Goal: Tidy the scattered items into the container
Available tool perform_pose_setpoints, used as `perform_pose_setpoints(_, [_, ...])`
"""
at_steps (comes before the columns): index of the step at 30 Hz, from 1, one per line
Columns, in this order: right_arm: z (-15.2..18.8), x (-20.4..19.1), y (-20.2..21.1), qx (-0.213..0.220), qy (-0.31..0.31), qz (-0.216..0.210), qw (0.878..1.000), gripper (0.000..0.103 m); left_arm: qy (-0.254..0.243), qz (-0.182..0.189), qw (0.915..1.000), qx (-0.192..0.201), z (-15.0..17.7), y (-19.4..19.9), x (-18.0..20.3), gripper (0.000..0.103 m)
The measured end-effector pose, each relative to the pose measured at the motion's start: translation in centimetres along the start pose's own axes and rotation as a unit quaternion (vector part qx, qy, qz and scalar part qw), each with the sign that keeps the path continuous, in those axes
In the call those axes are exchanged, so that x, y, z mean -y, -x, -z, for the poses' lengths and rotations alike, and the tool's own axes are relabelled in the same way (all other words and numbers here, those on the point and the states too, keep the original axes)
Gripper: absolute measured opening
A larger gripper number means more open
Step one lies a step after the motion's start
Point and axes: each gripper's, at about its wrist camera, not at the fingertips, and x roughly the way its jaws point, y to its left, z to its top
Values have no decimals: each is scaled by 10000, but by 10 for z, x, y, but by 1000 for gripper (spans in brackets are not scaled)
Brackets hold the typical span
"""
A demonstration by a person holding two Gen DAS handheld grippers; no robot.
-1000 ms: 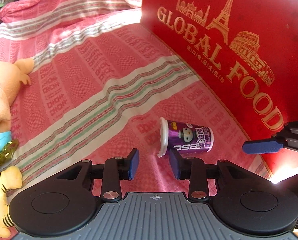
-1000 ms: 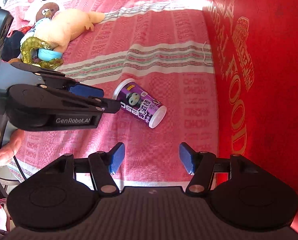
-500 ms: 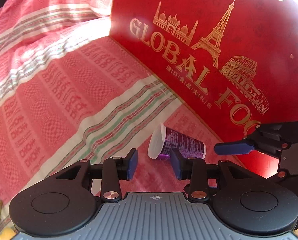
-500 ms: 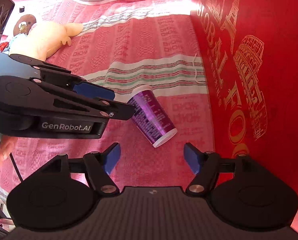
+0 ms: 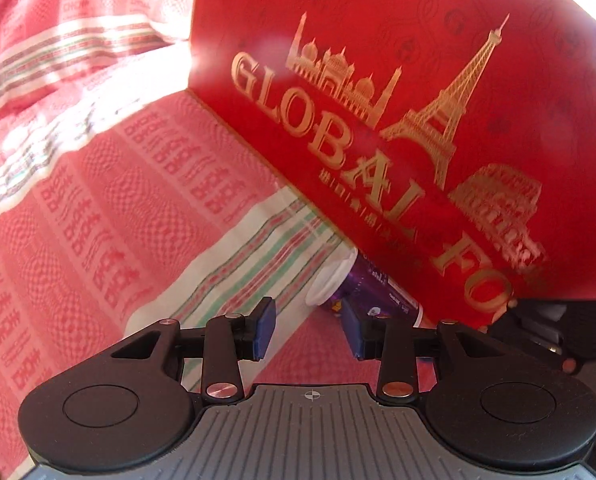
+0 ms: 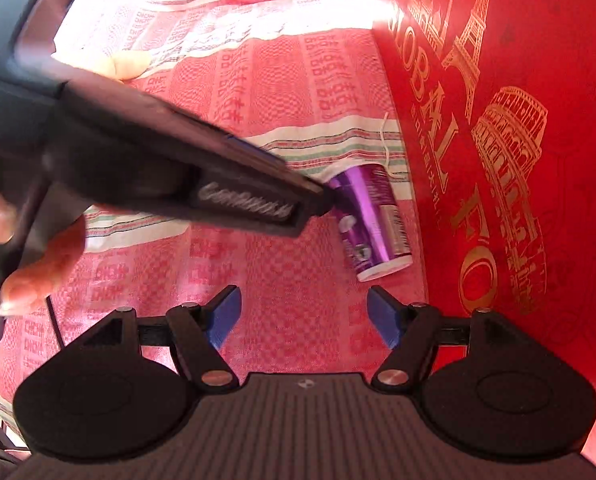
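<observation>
Both tongs stand spread and empty, left gripper [image 5: 308, 330] beside the purple plastic cup [image 6: 368, 220] lying against the red cardboard box [image 6: 518, 160], so closing may wedge it tighter; right gripper [image 6: 304, 316] waits short.

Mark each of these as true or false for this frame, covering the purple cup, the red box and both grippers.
1. The purple cup stands upright on the cloth. False: it lies on its side.
2. The cup lies close beside the red box. True.
3. The right gripper is closed on the cup. False: its jaws stand open with only the pink striped cloth between them.
4. The left gripper has its tips at the cup's far end, seen from the right wrist view. True.
5. The box bears gold lettering and landmark drawings. True.
6. The cup is already inside the box. False: it lies on the cloth outside it.
</observation>
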Motion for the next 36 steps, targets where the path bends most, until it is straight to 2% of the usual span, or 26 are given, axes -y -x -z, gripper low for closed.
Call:
perform_pose_setpoints(4, [-1, -2, 8, 65, 52, 35, 10000, 74, -213, 77, 9997, 26, -12, -7, 6, 59])
perform_pose_setpoints(10, [2, -16, 13, 200, 124, 568, 9981, 74, -572, 279, 9980, 51, -28, -20, 18, 65])
perform_pose_setpoints(15, [2, -18, 17, 472, -83, 777, 9958, 74, -850, 500, 9951, -47, -31, -34, 24, 69])
perform_pose_setpoints(16, [2, -18, 17, 503, -127, 772, 9957, 74, -876, 587, 9944, -83, -32, -35, 22, 53])
perform_pose_setpoints(17, [1, -18, 17, 526, -180, 772, 9955, 74, -870, 713, 9936, -134, -33, -34, 20, 42])
perform_pose_setpoints(18, [1, -18, 16, 535, -189, 789, 9953, 74, -874, 756, 9932, -135, -33, -32, 18, 39])
perform_pose_setpoints(20, [0, -19, 15, 553, -206, 832, 9948, 74, -938, 799, 9923, -115, -34, -25, 16, 22])
perform_pose_setpoints(22, [-1, -19, 15, 577, -264, 847, 9944, 74, -956, 824, 9919, -150, -33, -20, 13, 15])
perform_pose_setpoints(27, [-7, -21, 11, 589, -209, 920, 9938, 74, -871, 837, 9925, -165, -34, -18, 4, 15])
perform_pose_setpoints(33, [-19, -28, -6, 411, 163, 1130, 9926, 72, -652, 879, 9937, -247, -47, -27, -7, 20])
perform_pose_setpoints(35, [-23, -30, -13, 333, 255, 1210, 9918, 71, -698, 707, 9944, -358, -50, -33, -10, 20])
perform_pose_setpoints(36, [-24, -31, -17, 300, 316, 1268, 9910, 71, -746, 611, 9943, -448, -50, -37, -12, 24])
